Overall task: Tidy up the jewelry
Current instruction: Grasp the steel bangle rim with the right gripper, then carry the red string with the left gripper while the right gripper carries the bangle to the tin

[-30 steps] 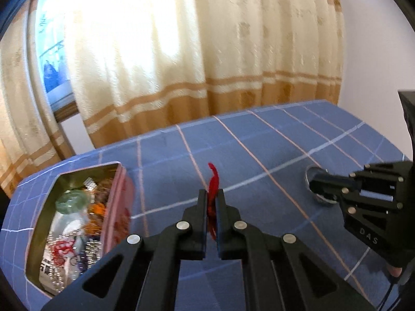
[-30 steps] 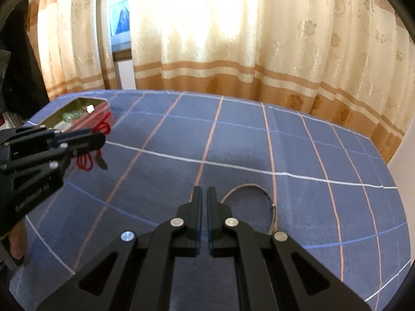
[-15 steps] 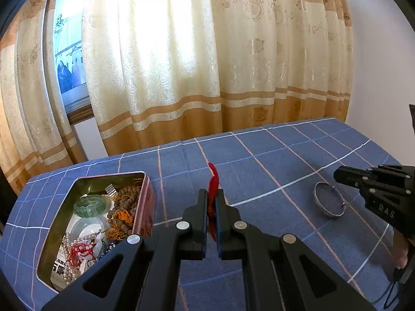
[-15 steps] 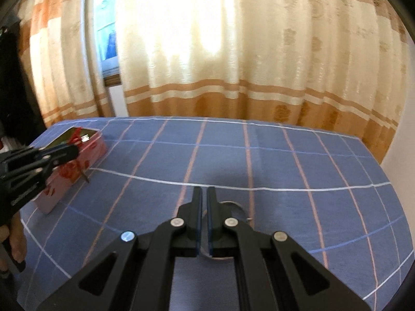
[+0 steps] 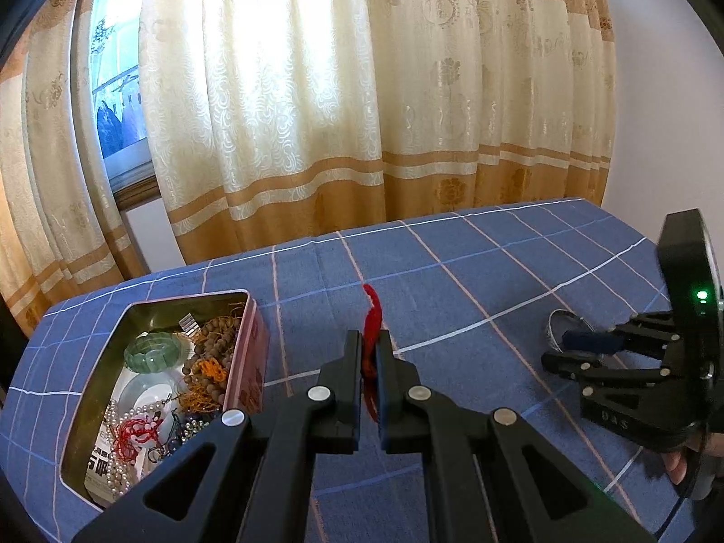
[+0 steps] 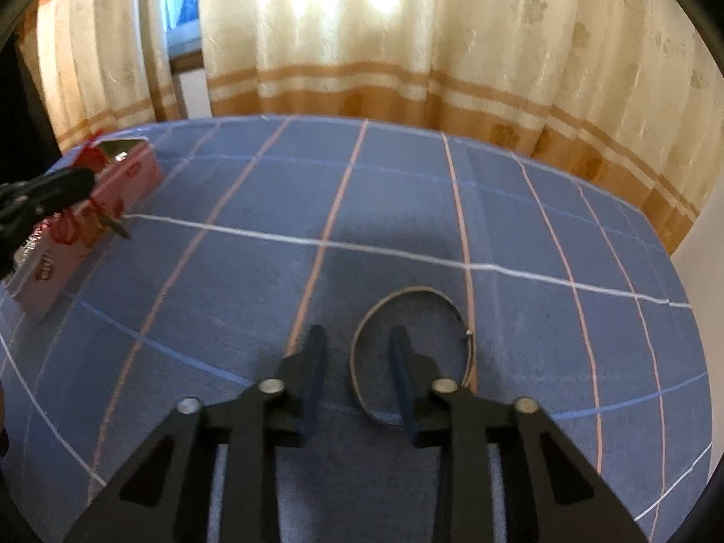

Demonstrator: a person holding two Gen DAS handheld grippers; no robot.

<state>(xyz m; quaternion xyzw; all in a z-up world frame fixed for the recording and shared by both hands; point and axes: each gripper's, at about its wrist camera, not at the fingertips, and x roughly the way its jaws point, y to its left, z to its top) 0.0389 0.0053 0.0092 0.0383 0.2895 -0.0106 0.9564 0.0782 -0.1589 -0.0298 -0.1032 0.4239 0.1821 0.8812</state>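
Over bangle (image 6: 409, 353) rim, R gripper (image 6: 357, 348) spread; L gripper (image 5: 370, 350) pinching red cord (image 5: 372, 321).

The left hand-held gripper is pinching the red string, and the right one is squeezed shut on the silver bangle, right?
Not quite. The right hand-held gripper is open, as the right wrist view shows: one finger sits inside the silver bangle and one outside, not yet squeezing it. The left hand-held gripper is indeed pinching the red string.
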